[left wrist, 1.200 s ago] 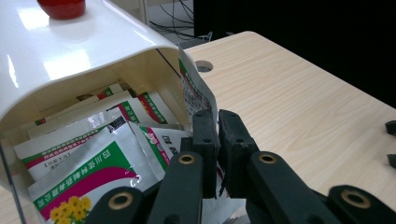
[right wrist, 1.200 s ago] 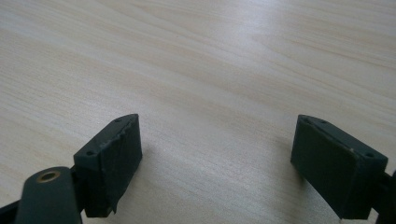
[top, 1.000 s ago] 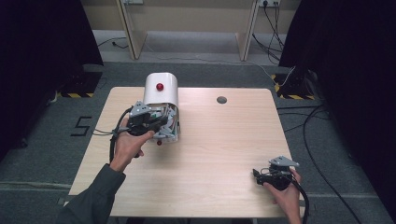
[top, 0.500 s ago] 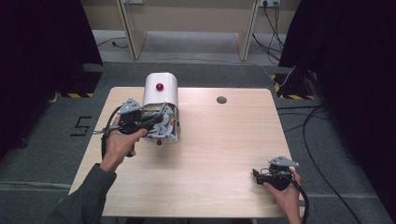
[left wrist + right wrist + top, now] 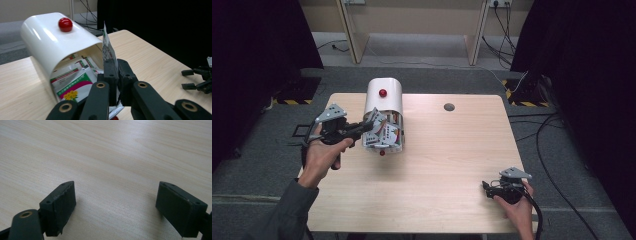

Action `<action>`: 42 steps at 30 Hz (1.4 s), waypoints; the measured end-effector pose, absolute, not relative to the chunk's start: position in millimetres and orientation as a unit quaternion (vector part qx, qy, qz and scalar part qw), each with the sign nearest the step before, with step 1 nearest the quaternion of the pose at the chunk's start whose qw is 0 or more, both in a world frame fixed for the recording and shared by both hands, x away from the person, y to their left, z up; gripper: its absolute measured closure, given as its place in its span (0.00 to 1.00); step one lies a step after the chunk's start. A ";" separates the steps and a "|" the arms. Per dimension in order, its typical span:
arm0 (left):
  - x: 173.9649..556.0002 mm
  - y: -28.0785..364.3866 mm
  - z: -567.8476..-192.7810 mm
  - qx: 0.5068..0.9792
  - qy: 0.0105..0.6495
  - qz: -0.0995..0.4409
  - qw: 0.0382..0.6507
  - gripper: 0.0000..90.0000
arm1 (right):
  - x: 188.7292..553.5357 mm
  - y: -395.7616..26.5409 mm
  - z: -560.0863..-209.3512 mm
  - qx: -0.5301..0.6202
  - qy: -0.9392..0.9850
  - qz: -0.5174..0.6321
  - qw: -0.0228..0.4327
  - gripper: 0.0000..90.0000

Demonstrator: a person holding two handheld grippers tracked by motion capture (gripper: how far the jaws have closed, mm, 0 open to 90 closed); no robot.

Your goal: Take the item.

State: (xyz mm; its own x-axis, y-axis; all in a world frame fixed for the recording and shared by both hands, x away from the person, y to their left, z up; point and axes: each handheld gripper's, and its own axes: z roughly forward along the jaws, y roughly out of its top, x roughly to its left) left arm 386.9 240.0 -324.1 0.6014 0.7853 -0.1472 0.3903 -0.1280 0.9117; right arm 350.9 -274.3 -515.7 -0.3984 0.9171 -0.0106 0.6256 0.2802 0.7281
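Left gripper view puts me right behind the left gripper: its two black jaws are pressed together on the edge of a thin packet, which stands on edge above them, white with a green border and a dotted print. The packet is pinched clear of the others, just in front of the mouth of a white arch-topped box that lies on the wooden table. A red knob sits on the box's curved top. Inside the open mouth lies a heap of more seed-type packets, white with red and green bands, one showing yellow flowers; they overlap each other and spill toward the opening. Far off at the right edge of that view, the other gripper's open jaws rest near the table's edge.

From the high view, the right gripper sits at the near right of the table, held low in the person's hand, well apart from the box. Its own view shows the two jaws spread wide over bare wood grain with nothing between them. Farther back and to the left, the left gripper holds the packet at the box's open front. A small dark round hole lies in the tabletop beyond, toward the far right.
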 end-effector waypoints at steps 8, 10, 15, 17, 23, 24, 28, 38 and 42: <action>376.9 268.6 -321.3 0.719 0.417 0.204 0.518 0.96 | 351.0 -274.3 -515.8 0.501 0.769 0.329 0.222 0.19; 375.7 272.8 -320.6 0.716 0.419 0.206 0.519 0.96 | 350.9 -274.3 -515.8 0.502 0.769 0.329 0.222 0.19; 370.3 292.3 -317.4 0.704 0.430 0.217 0.522 0.96 | 350.8 -274.1 -515.7 0.503 0.768 0.329 0.221 0.19; 368.5 298.7 -316.7 0.701 0.434 0.220 0.521 0.96 | 350.9 -274.3 -515.8 0.502 0.769 0.329 0.222 0.19; 365.7 312.6 -315.4 0.695 0.444 0.233 0.515 0.96 | 350.9 -274.2 -515.7 0.502 0.768 0.329 0.221 0.19; 365.6 314.4 -315.8 0.694 0.446 0.236 0.514 0.96 | 350.9 -274.2 -515.8 0.502 0.769 0.329 0.222 0.19; 365.7 321.1 -318.8 0.692 0.451 0.239 0.511 0.96 | 350.9 -274.3 -515.8 0.502 0.769 0.329 0.222 0.19; 367.8 338.3 -331.1 0.684 0.469 0.255 0.497 0.96 | 350.7 -274.0 -515.7 0.503 0.768 0.329 0.221 0.19; 367.9 346.6 -340.7 0.684 0.479 0.262 0.484 0.96 | 350.7 -274.0 -515.7 0.503 0.768 0.329 0.221 0.19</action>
